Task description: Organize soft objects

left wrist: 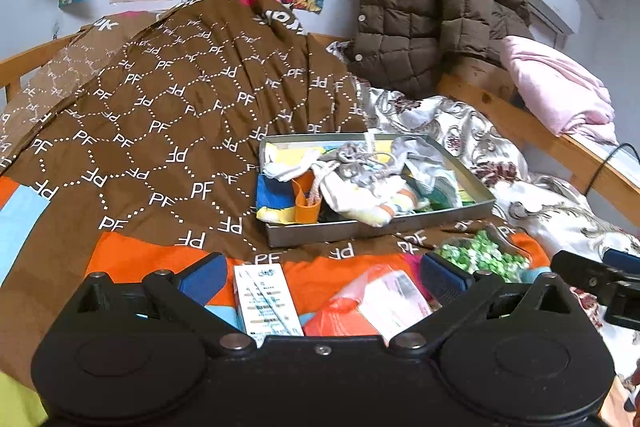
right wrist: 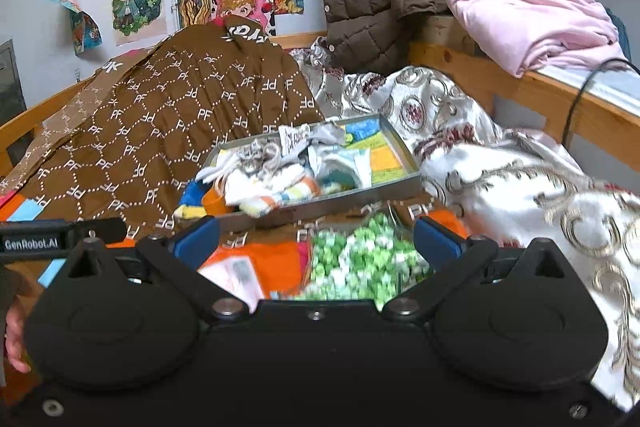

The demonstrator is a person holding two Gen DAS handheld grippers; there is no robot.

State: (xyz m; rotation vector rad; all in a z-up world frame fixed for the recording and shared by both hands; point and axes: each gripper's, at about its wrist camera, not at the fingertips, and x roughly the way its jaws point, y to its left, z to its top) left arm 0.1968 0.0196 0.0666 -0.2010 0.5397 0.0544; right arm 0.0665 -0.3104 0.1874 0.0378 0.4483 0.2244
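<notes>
Both grippers (left wrist: pixel 322 277) (right wrist: pixel 316 239) open, low over bed.

A shallow grey metal tray (left wrist: pixel 472 187) lies flat on the brown PF-printed quilt (left wrist: pixel 160 131), just past 12 o'clock in the left wrist view. Small soft garments are heaped loosely in it: a white and grey bundle (left wrist: pixel 360 171) in the middle, a striped yellow-and-white sock (left wrist: pixel 376 213) drooping over the near rim at 6 o'clock, and a blue, yellow and orange cloth (left wrist: pixel 288 201) spilling over the tray's 8 o'clock corner. In front of the tray, toward 4 o'clock, a green-and-white speckled soft piece (right wrist: pixel 360 259) lies crumpled on the quilt's orange border.
</notes>
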